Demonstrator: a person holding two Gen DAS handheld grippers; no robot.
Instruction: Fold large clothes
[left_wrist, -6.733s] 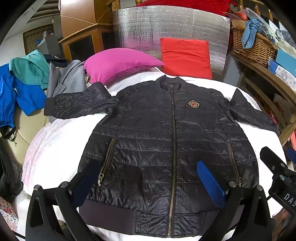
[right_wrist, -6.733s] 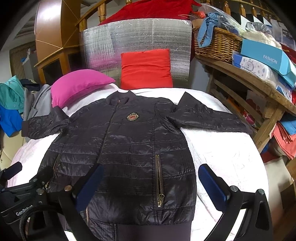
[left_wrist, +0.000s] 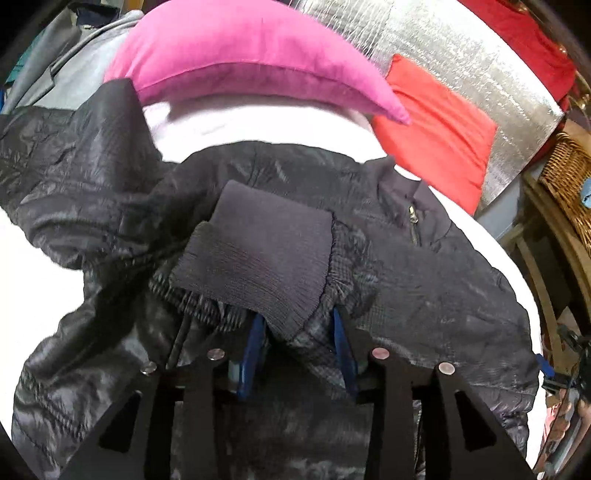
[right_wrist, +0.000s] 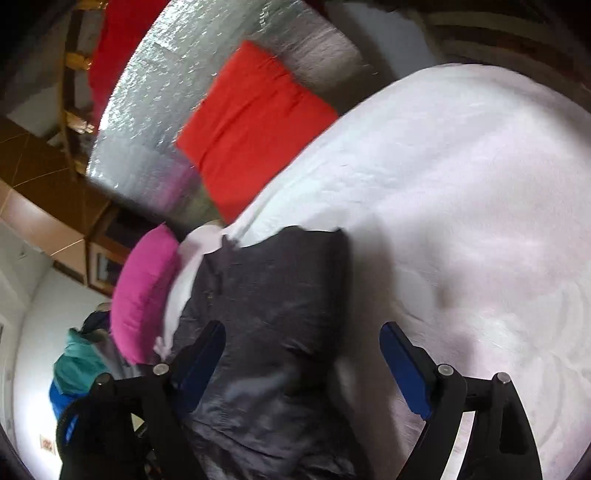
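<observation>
Left wrist view: the dark quilted jacket (left_wrist: 424, 295), which lay spread flat and zipped with both sleeves out 6.7 s ago, is now partly folded on the white bed cover (left_wrist: 258, 125). One sleeve has been brought across the chest, and its ribbed cuff (left_wrist: 255, 254) lies on the jacket body just ahead of the left gripper (left_wrist: 297, 350). The blue pads (left_wrist: 253, 354) stand partly closed with quilted sleeve fabric and the cuff's near edge bunched between them; the jaws have just been opening, and whether the pads press the cloth cannot be told. The pink pillow (left_wrist: 240, 59) and the red cushion (left_wrist: 436, 136) sit beyond the collar. The opposite sleeve remains stretched out at the far left of the frame.

Right wrist view: the picture is tilted and blurred. The right gripper (right_wrist: 303, 354) stands wide apart with nothing held, its jaws having just been opening; its left finger overlaps the jacket's folded edge, its right finger is over bare cover. The jacket shows a straight folded side here.

Judgement: one sleeve fold looks laid and is being let go; the other sleeve and the body folds remain
</observation>
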